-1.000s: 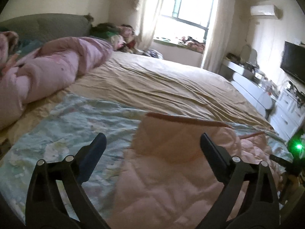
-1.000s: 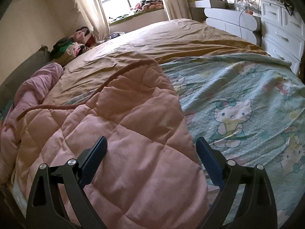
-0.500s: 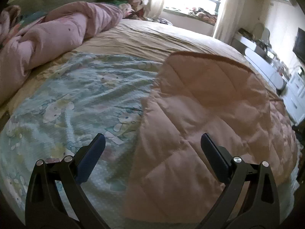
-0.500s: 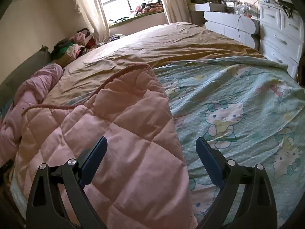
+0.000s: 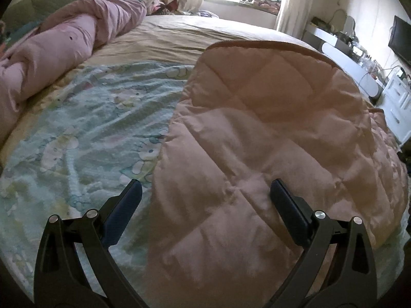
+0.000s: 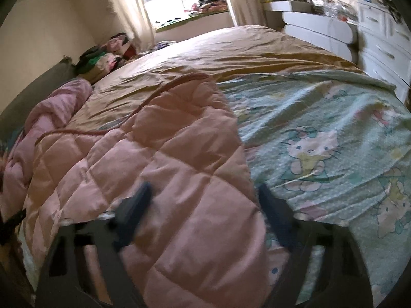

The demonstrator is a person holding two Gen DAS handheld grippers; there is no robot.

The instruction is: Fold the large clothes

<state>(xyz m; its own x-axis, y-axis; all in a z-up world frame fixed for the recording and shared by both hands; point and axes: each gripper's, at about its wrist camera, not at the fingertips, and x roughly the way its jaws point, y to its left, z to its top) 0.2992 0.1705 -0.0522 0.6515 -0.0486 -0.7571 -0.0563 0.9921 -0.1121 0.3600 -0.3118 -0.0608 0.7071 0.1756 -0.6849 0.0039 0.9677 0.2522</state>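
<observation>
Left wrist view showed a wide bed (image 5: 195, 38) under a tan sheet, with a pale green cartoon-print sheet (image 5: 97, 118) spread across its near half. A pink quilted comforter (image 5: 257, 133) lay folded over that sheet, filling the near right. A rumpled pink duvet (image 5: 66, 41) sat far left. The left gripper (image 5: 204, 202) was spread wide above the comforter's left edge, gripping nothing. The right gripper (image 6: 203, 205), motion-blurred, was closing around the comforter's right edge, its pads not visibly pressing the cloth.
</observation>
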